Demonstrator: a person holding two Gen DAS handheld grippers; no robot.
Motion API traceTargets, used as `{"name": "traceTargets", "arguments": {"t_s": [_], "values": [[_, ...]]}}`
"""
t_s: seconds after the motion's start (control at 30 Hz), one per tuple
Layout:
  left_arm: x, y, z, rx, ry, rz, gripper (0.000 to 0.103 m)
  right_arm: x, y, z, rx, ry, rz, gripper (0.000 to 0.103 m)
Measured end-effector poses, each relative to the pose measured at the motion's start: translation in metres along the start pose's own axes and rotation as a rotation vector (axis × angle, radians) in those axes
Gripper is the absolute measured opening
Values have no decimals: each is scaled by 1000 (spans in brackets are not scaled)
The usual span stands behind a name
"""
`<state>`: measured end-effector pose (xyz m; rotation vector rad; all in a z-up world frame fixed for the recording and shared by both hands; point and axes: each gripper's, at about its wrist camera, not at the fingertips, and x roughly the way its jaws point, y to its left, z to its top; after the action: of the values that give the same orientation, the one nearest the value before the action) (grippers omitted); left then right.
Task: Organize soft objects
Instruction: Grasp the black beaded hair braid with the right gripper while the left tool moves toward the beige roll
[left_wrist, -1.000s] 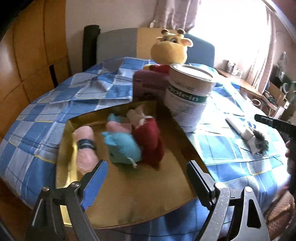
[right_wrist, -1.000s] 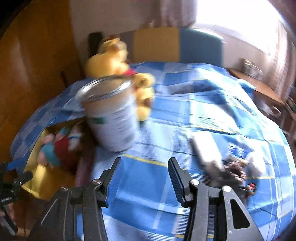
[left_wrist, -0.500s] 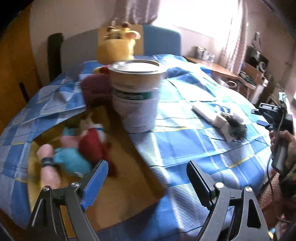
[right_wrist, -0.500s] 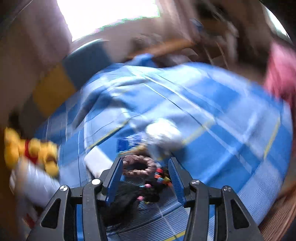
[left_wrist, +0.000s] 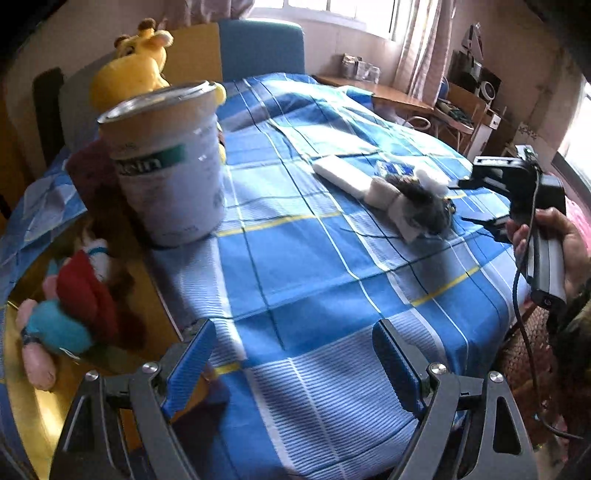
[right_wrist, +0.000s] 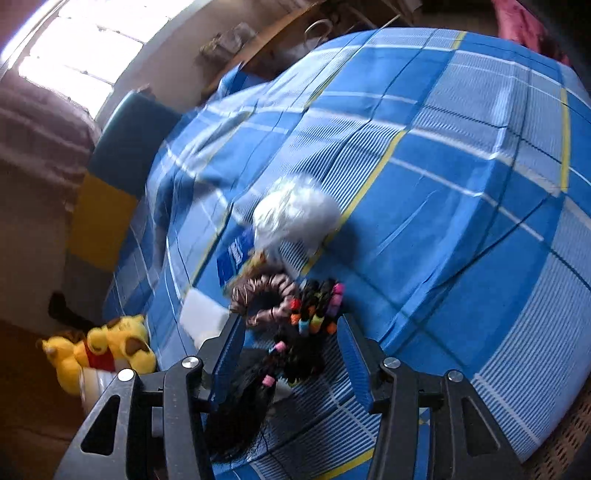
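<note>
My right gripper (right_wrist: 290, 325) is open, tilted down over a heap of soft things on the blue checked cloth. A black hairpiece with coloured bands (right_wrist: 310, 317) lies between its fingers, and no pad presses on it. A pinkish scrunchie (right_wrist: 266, 295) and a white fluffy ball (right_wrist: 295, 218) lie just beyond. My left gripper (left_wrist: 293, 332) hangs open and empty over the cloth. To its left a gold tray (left_wrist: 22, 413) holds a red toy (left_wrist: 85, 291), a teal toy (left_wrist: 55, 328) and a pink one (left_wrist: 35, 365). In the left wrist view a hand holds the right gripper (left_wrist: 465, 199) at the dark fuzzy heap (left_wrist: 417, 206).
A tall white can (left_wrist: 170, 166) stands beside the tray, with a yellow giraffe plush (left_wrist: 129, 62) behind it. A white flat pack (left_wrist: 343, 173) lies next to the heap. A yellow bear plush (right_wrist: 103, 350) sits at the far left. Chairs and a cluttered desk ring the table.
The left view has swung right, from the tray to the open cloth. The right gripper has rolled and come down over the heap, so the hairpiece now lies between its fingers.
</note>
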<state>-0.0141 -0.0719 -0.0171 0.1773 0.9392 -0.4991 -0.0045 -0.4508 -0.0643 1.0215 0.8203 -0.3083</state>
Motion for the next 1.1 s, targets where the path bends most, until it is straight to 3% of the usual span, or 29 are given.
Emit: {"name": "traceTargets", "arguments": {"t_s": [0.1,0.4,0.5,0.57,0.77,0.83,0.9,1.1], "values": [[1,0,-1,5,2,-9,87,10,4,-5,7,61,19,53],[-2,13,-6,-43,-2,-30,87,51,19,-4,-37,153,-126,53],[-6,16,-7,-47,-11,-30,87,54,35,-12,-183,183,-195,51],[-7,19,-8,-47,-13,-30,87,53,48,-24,-315,232,-223,42],[-4,24,-9,-62,-5,-31,87,32,76,-72,-654,392,-129,38],[-4,23,-9,-59,-3,-32,87,28,78,-80,-707,381,-194,42],[-5,21,-9,-50,-4,-31,87,25,77,-76,-680,353,-211,44],[0,16,-3,-32,2,-21,87,13,53,-37,-381,138,-183,45]]}}
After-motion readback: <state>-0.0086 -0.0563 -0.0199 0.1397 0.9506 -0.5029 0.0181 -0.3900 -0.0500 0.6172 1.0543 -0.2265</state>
